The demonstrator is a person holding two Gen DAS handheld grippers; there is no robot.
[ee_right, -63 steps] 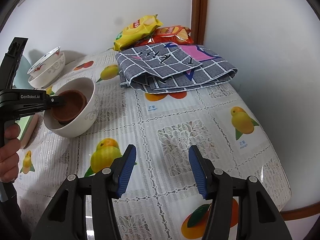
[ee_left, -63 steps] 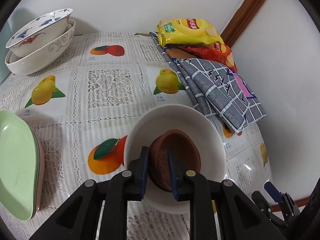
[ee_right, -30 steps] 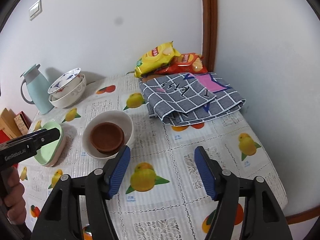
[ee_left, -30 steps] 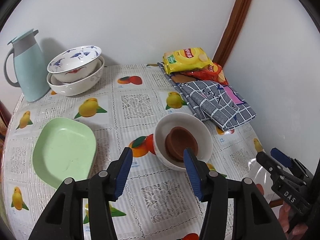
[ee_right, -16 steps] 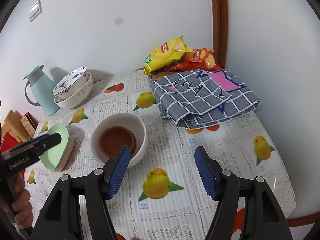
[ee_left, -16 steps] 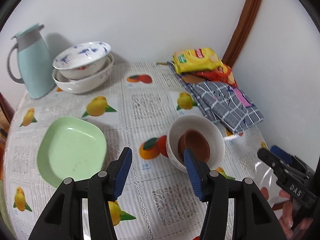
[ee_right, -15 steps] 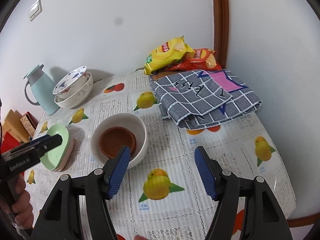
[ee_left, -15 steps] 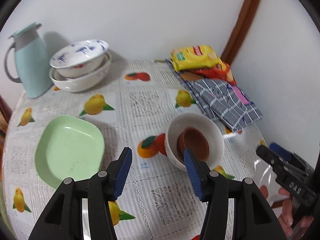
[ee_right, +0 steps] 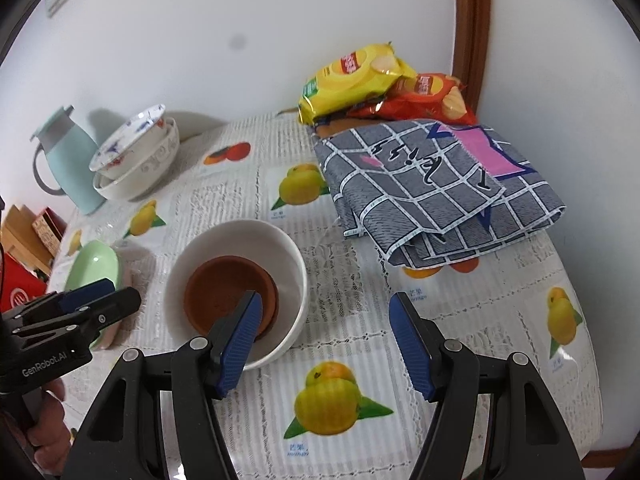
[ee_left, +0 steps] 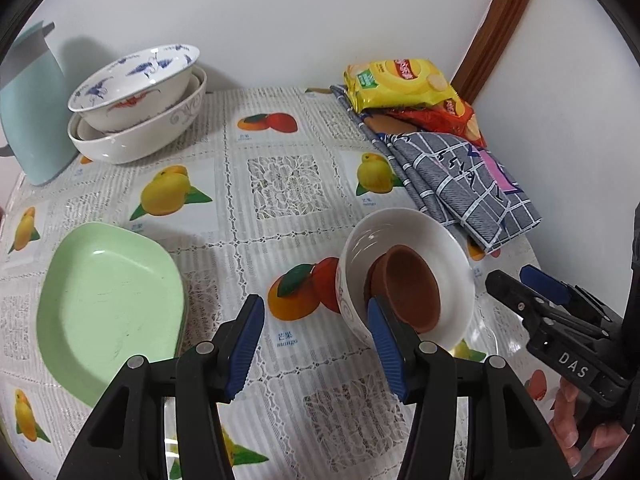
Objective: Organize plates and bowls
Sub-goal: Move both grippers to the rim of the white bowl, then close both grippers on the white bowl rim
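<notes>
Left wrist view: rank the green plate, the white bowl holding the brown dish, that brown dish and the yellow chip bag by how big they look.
1. green plate
2. white bowl
3. yellow chip bag, though it lies farther back, so it may be larger than it appears
4. brown dish

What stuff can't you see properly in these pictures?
- Jug: the left wrist view's edge cuts off its left side.
- Red bag: mostly hidden by the yellow bag.
- Bowls under the patterned bowl: only rims show, so no sure count.
- Tablecloth writing: too small to read.

Black claw (ee_left: 316,344), ribbed blue pads (ee_left: 245,350)
</notes>
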